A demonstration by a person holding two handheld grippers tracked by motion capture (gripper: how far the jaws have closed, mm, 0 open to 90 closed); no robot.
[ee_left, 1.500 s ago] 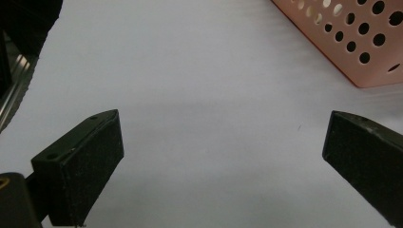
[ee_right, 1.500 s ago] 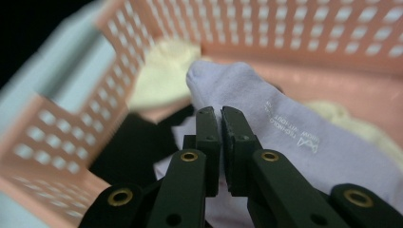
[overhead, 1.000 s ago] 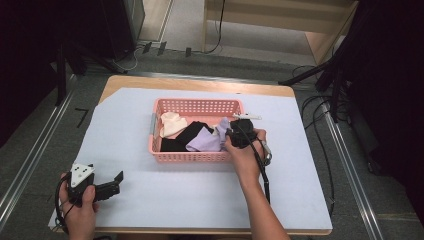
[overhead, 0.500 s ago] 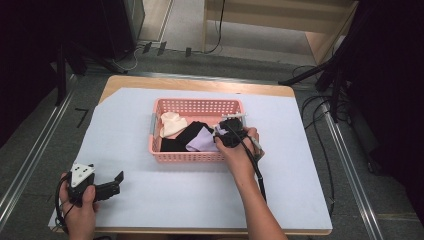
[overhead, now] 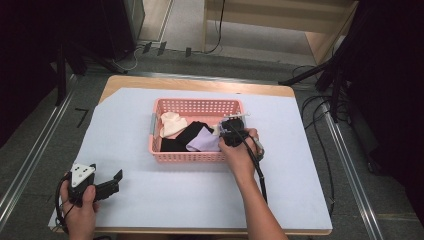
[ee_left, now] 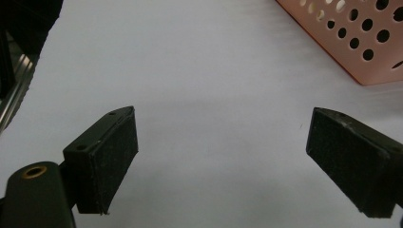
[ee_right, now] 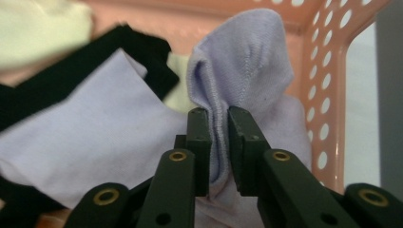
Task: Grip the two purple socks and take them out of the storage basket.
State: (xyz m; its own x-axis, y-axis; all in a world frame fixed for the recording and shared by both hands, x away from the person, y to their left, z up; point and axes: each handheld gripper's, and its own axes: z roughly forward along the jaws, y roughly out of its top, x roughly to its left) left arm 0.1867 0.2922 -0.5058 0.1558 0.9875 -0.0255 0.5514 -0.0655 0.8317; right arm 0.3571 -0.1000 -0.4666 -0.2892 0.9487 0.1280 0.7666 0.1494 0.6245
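A pink plastic basket (overhead: pixel 197 106) with holed walls stands near the middle of a white sheet (overhead: pixel 310 165) that covers a wooden table (overhead: pixel 200 84). The sheet runs almost to the table's edges; a strip of bare wood shows along the far side and at the far left corner. Wide bare sheet lies on every side of the basket, most of it toward the person.

In the basket lie a cream cloth (overhead: pixel 171 124) at the far left, a black cloth (overhead: pixel 187 135) in the middle, and a lilac cloth (overhead: pixel 205 142) toward the right.

The right gripper (ee_right: pixel 217 142) reaches into the basket's right end. Its jaws have just been closing and now pinch a raised fold of the lilac cloth (ee_right: pixel 240 71), with fabric pressed between both pads. In the right gripper view the basket's holed wall (ee_right: pixel 323 118) stands close beside the jaws, with little room on that side.

The left gripper (overhead: pixel 107 184) rests in the person's left hand (overhead: pixel 80 212) near the front left corner of the sheet, well apart from the basket. Its jaws (ee_left: pixel 223 161) stand wide apart with nothing between them, over bare sheet, and the basket's corner (ee_left: pixel 361 42) shows farther off.
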